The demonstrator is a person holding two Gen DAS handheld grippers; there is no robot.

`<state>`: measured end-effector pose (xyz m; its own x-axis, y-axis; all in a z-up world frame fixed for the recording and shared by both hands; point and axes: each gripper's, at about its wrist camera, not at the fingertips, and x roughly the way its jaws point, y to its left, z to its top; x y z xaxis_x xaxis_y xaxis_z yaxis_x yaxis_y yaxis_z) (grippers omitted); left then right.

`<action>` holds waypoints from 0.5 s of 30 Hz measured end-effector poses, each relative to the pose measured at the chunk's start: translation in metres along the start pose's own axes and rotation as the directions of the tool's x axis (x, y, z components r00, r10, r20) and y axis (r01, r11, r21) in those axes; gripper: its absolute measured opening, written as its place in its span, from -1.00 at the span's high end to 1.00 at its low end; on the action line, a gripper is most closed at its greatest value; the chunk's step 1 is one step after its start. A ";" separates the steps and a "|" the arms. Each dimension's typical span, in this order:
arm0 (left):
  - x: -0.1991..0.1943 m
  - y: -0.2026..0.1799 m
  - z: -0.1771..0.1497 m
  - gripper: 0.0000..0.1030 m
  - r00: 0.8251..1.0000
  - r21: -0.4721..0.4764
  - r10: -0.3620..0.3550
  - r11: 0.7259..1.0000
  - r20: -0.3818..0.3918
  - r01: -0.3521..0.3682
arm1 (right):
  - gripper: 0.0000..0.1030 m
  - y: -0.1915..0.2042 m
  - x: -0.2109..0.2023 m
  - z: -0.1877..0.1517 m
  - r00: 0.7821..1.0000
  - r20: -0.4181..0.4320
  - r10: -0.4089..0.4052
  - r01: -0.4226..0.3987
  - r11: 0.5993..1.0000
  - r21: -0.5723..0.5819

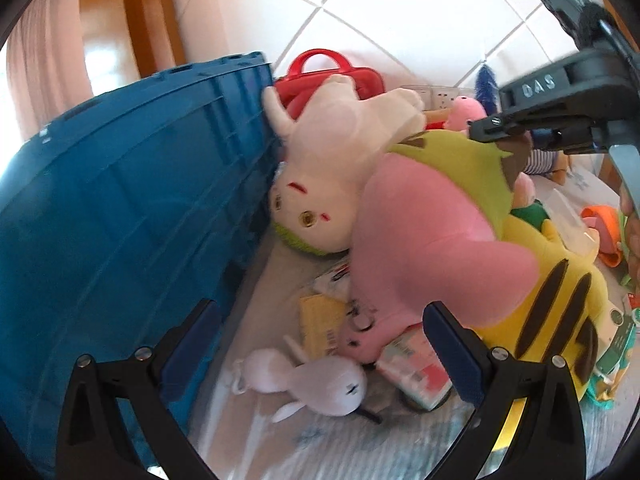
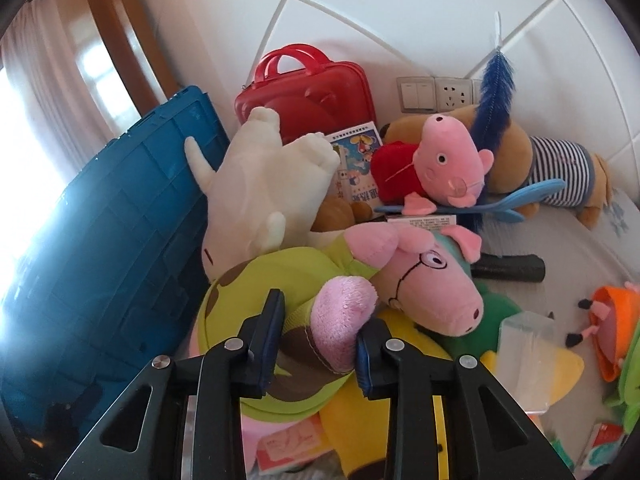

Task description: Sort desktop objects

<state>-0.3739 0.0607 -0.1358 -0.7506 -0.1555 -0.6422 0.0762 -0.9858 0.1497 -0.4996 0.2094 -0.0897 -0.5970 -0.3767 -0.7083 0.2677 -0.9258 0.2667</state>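
Right wrist view shows the right tool (image 2: 316,340) pinching the pink foot of the pig plush in green clothes (image 2: 424,280), which lies atop the toy pile beside the blue crate (image 2: 120,220). Soft and light, it will probably dangle limply. The left tool (image 1: 320,352) hovers spread above a white bunny (image 1: 316,384).

Black hand-held gripper (image 2: 318,342) — blue pads (image 2: 272,340), silver screws
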 end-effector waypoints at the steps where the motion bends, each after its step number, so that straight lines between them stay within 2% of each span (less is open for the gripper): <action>1: 0.003 -0.004 0.000 -1.00 1.000 0.000 -0.004 1.000 0.002 0.004 | 0.41 0.001 0.000 0.000 1.000 0.001 -0.003 0.003 1.000 -0.005; 10: 0.009 -0.006 -0.010 -1.00 0.999 -0.099 -0.023 0.995 0.041 0.027 | 0.41 -0.003 -0.001 -0.001 1.000 -0.003 0.017 -0.017 1.000 -0.005; 15: -0.001 -0.006 -0.021 -1.00 0.994 -0.046 -0.089 0.995 0.061 0.091 | 0.41 -0.004 -0.002 -0.001 0.999 -0.008 0.032 -0.032 0.999 -0.003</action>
<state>-0.3599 0.0656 -0.1522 -0.7931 -0.0634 -0.6058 0.0375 -0.9978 0.0554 -0.4990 0.2138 -0.0901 -0.5818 -0.4060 -0.7047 0.2893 -0.9131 0.2872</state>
